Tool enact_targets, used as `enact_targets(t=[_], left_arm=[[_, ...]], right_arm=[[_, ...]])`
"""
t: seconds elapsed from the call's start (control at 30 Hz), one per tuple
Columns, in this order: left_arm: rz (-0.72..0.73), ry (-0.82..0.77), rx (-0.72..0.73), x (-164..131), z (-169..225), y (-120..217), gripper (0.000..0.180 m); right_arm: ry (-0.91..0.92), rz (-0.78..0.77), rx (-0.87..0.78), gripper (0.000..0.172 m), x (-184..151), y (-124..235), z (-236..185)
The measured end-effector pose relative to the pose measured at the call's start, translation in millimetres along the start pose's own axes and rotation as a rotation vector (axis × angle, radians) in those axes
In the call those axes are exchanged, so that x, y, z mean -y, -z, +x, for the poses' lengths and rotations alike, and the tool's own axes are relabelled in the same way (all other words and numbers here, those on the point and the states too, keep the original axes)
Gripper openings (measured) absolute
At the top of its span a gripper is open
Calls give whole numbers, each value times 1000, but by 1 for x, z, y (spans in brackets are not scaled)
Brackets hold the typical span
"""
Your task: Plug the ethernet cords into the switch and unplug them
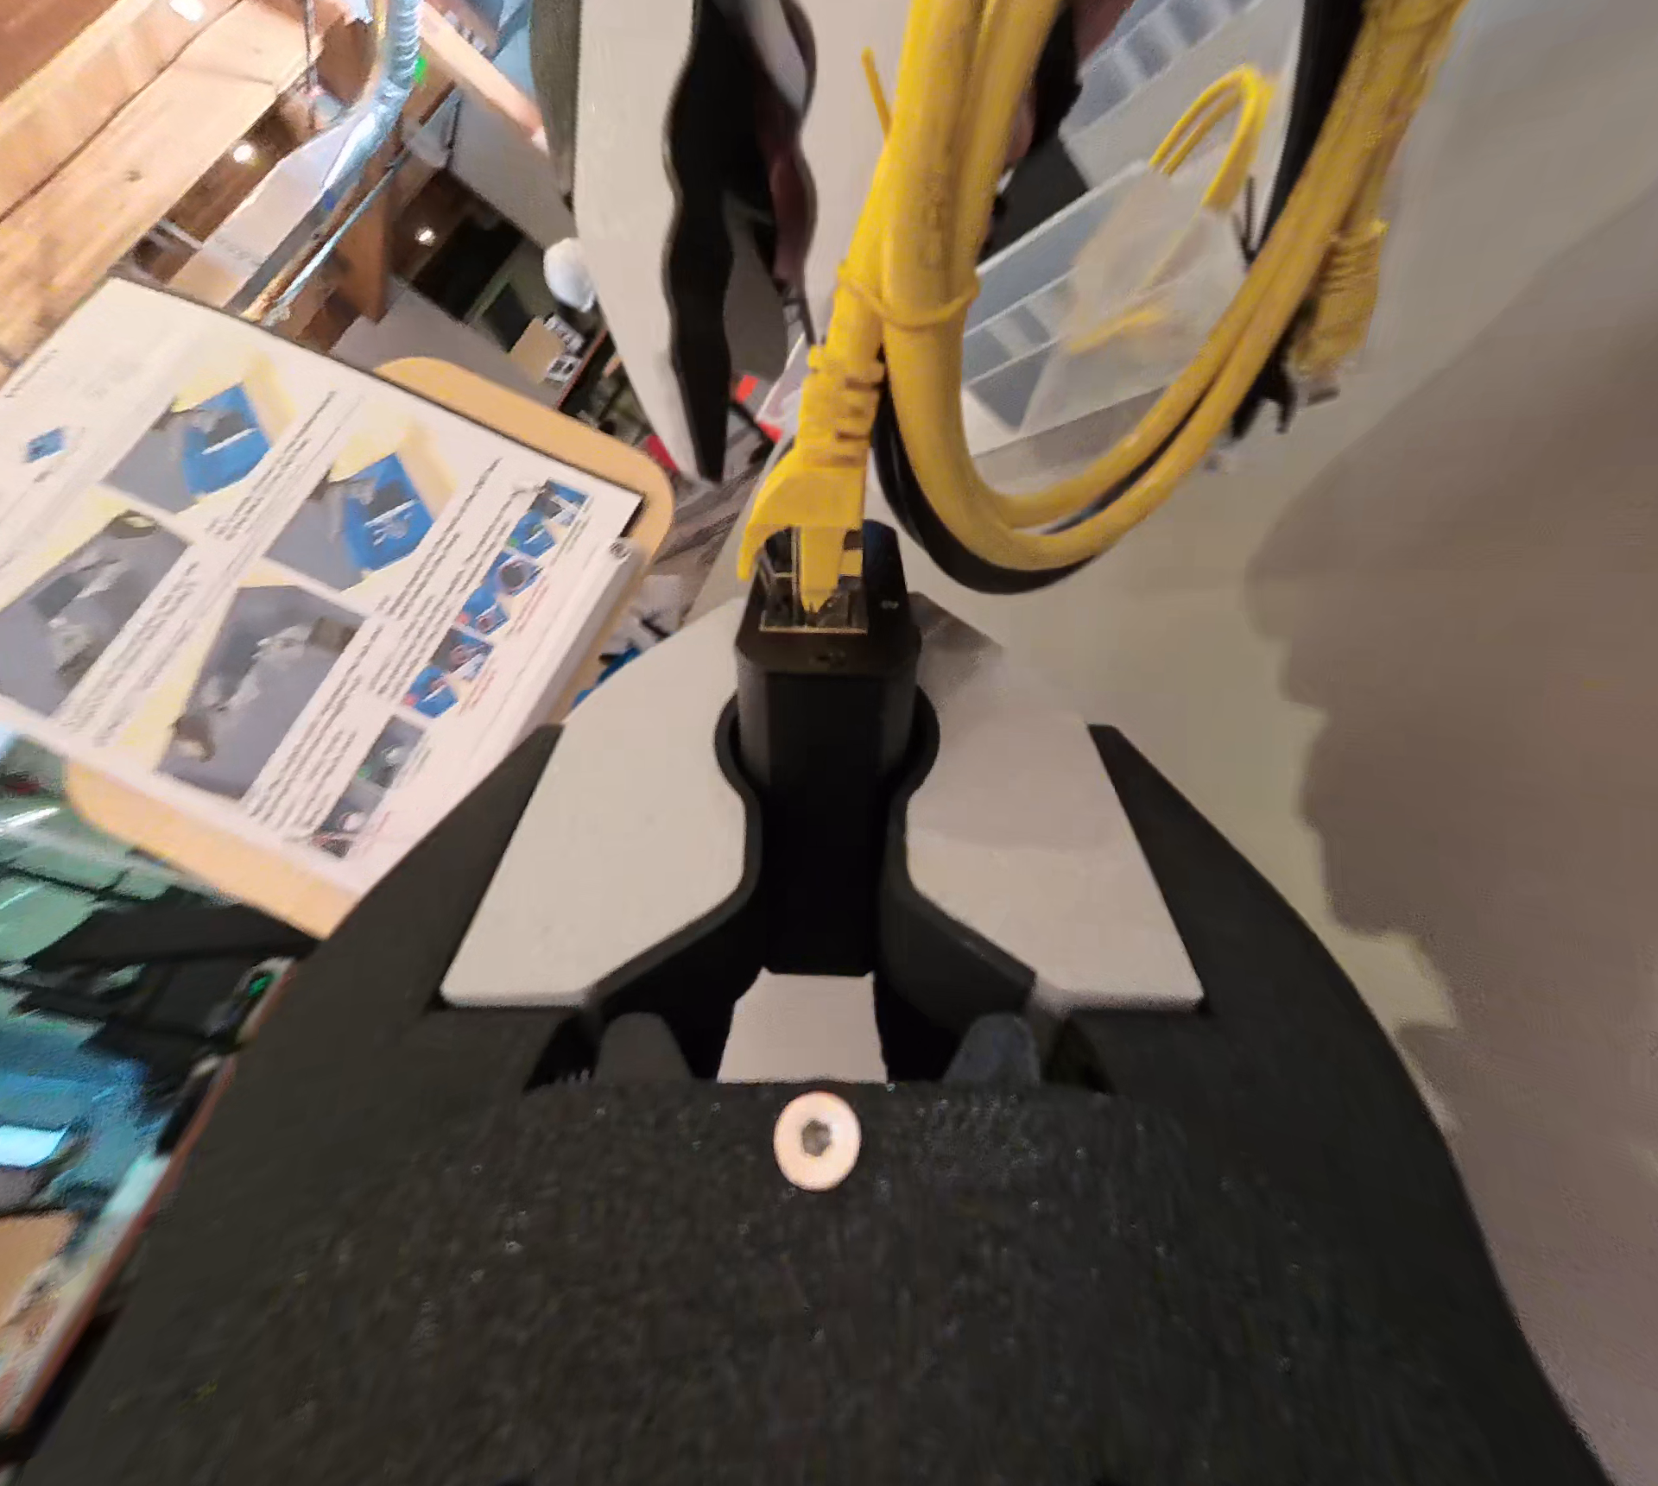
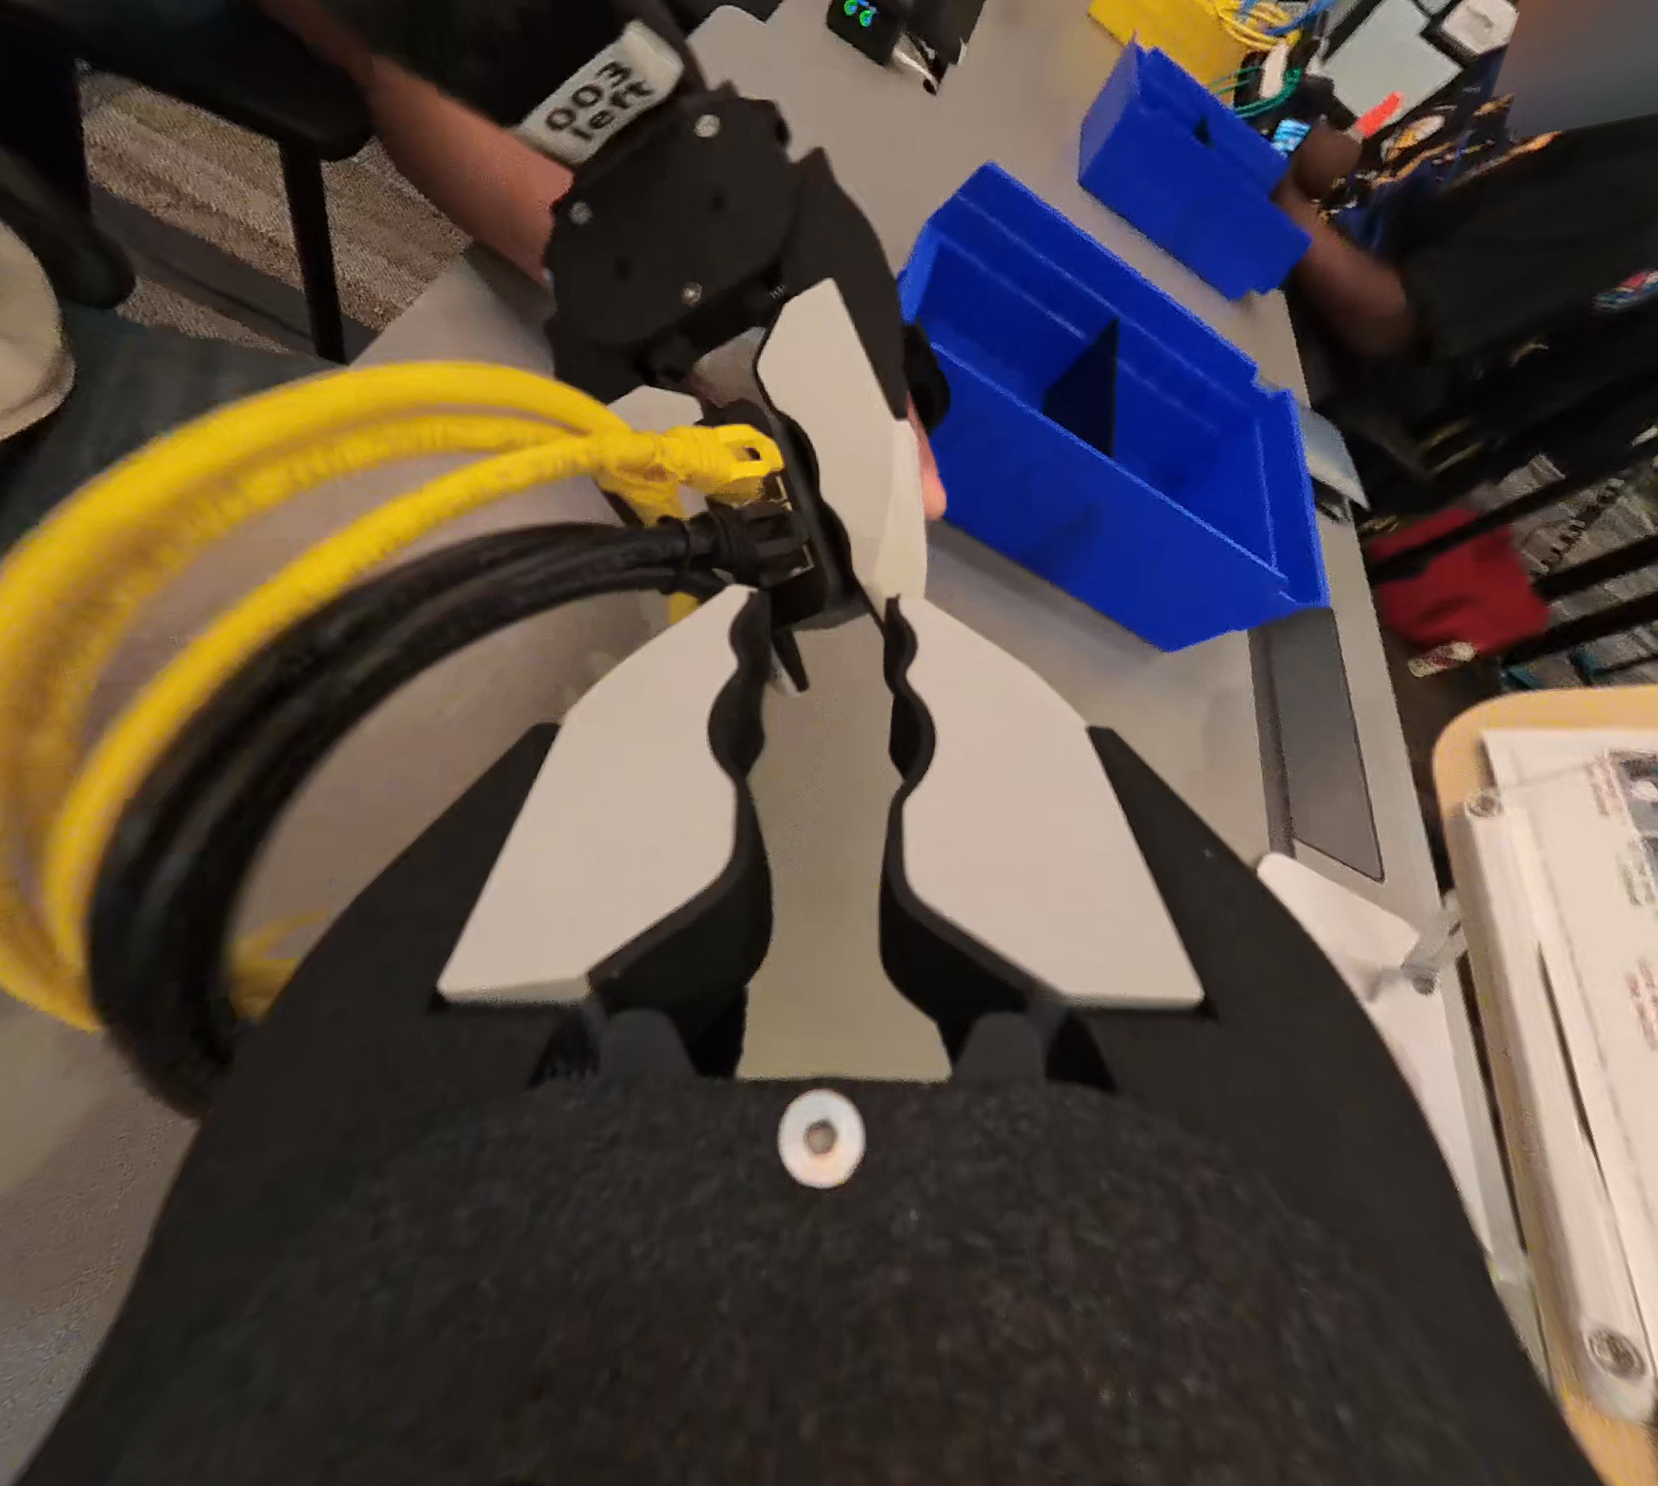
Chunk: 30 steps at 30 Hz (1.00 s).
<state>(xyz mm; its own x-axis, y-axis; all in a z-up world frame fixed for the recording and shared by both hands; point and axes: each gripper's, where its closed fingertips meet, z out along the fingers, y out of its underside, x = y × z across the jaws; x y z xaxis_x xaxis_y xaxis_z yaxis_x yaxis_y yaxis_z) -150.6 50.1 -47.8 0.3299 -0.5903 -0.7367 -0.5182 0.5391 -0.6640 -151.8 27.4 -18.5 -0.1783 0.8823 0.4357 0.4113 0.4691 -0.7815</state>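
Note:
My left gripper (image 1: 825,667) is shut on a small black switch (image 1: 830,716) and holds it above the grey table (image 1: 1346,725). A yellow ethernet plug (image 1: 812,496) sits in a port on the switch's end face. Its yellow cord (image 1: 1068,510) hangs in a tied coil with a black cord (image 1: 978,573). In the right wrist view the yellow plug (image 2: 709,456) and a black plug (image 2: 745,537) both sit in the switch (image 2: 812,546). My right gripper (image 2: 821,636) is open just below the switch, its pads pressing on nothing. It also shows in the left wrist view (image 1: 646,259).
Two blue bins (image 2: 1121,474) (image 2: 1184,187) stand on the table beyond the switch. A printed sheet on a wooden board (image 1: 287,546) lies at the left, also in the right wrist view (image 2: 1579,949). A clear plastic organiser (image 1: 1103,295) stands behind the cords. A person (image 2: 1480,259) sits across the table. Only a small space, under 4 cm, lies between the two pairs of fingers.

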Motion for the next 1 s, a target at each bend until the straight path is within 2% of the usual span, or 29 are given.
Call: enact_targets(t=[0.13,0.33,0.47,0.63,0.73,0.87,1.0], left_arm=[[110,77,-71,16,5,5,25],[278,218,-182,37,6,19,25],[327,290,-224,43,5,22,26],[318,294,-263,44,12,20,25],[306,285,-263,43,14,19,26],[293,269,-258,43,13,20,26],[269,314,-318,40,17,20,26]], right_arm=[[40,83,41,17,14,-4,-9],[71,133,58,23,28,-1,-16],[121,166,32,17,40,-3,-22],[144,199,-13,22,46,-10,-25],[141,236,-39,14,50,-10,-24],[146,254,-50,14,51,-11,-25],[113,283,-49,14,49,-11,-24]])
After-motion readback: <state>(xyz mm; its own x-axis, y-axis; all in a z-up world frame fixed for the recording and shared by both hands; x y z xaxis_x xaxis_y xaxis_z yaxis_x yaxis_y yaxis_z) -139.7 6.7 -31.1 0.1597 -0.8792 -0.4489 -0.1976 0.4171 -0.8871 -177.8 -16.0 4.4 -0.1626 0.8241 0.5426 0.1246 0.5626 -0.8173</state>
